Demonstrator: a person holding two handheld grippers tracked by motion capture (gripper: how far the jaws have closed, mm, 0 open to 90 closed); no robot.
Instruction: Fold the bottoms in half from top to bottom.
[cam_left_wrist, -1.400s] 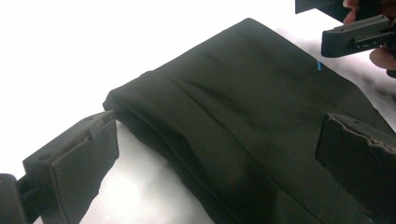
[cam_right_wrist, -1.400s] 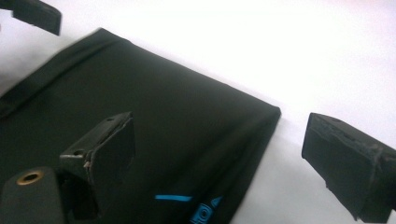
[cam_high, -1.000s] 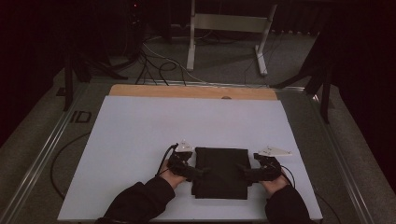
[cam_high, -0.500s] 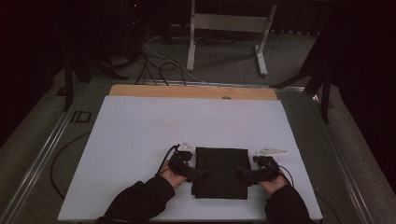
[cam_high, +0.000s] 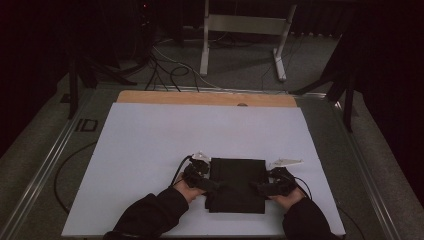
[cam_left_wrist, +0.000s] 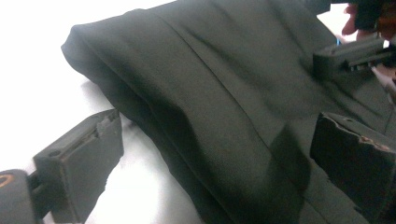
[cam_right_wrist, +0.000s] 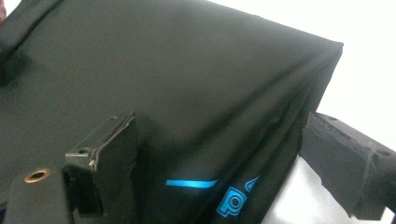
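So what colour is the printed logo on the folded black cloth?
Bright blue logo on the folded black cloth, clearest in the right gripper view.

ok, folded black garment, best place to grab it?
Probably its two side edges, one tool per side. The folded black garment lies flat on the white table, so only its stacked fold edges offer thickness. The left tool and right tool are open and straddle those edges; come in low from each side, one jaw under, one on top.
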